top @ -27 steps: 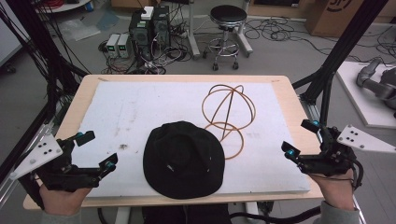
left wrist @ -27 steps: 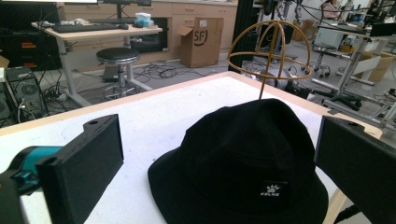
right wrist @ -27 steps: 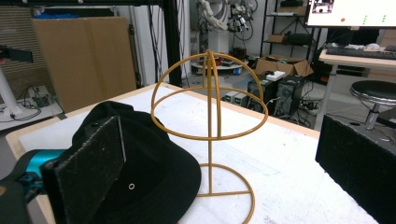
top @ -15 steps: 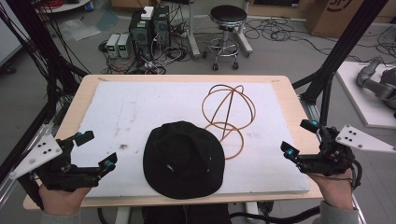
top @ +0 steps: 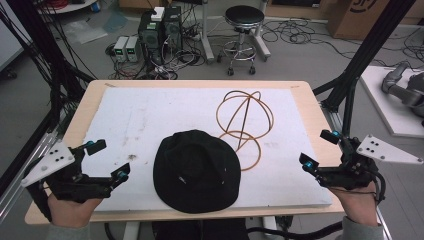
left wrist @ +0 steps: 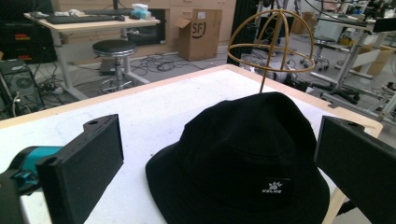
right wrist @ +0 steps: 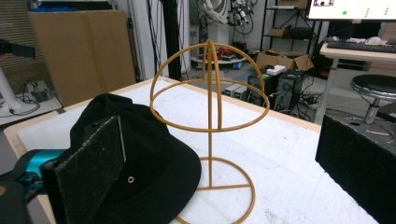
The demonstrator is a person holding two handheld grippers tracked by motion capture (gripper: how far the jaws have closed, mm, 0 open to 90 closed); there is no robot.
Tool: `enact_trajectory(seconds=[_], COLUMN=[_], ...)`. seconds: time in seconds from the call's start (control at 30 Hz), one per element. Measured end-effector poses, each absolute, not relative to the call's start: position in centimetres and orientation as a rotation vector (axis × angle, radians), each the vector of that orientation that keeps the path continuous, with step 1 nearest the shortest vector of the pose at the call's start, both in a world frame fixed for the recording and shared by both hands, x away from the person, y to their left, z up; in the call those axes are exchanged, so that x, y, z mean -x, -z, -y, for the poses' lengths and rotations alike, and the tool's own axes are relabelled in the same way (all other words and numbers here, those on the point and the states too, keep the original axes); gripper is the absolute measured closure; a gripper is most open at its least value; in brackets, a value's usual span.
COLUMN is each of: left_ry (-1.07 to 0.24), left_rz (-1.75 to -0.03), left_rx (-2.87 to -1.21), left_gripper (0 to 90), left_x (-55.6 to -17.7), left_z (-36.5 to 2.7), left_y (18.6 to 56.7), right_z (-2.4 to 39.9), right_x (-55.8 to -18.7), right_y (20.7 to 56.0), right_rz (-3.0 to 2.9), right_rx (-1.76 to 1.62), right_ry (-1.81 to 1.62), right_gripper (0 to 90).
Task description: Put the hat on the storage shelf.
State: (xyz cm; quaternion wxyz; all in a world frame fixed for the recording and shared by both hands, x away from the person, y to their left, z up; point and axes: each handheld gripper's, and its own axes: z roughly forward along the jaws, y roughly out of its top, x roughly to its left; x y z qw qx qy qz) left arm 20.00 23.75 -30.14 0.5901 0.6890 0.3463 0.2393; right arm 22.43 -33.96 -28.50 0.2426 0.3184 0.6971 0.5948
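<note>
Black fabric bucket hat [top: 196, 171] lies flat, front-centre on white-topped wooden worktop [top: 150, 115], brim overlapping ring base of gold wire dome hat stand [top: 244, 122], upright just behind-right. Left tool [top: 109, 161] and right tool [top: 319, 149] both spread apart, empty, at worktop's front corners.

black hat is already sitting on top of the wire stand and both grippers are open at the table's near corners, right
Not quite. The black hat lies flat on the table, beside the wire stand, whose dome is bare, as the right gripper view shows. The rest holds: the left gripper and the right gripper are open at the near corners.
</note>
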Motion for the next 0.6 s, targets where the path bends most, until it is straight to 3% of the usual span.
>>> enact_trajectory(seconds=[0.6], left_ry=[-0.477], left_rz=[-0.758], left_rx=[-1.662], left_gripper=[1.7], left_x=[-22.9], left_z=[-20.6], left_y=[31.2], right_z=[34.1], right_x=[-21.4], right_y=[29.4], right_rz=[-1.927], right_rx=[-0.896], right_ry=[-1.588], right_gripper=[1.0])
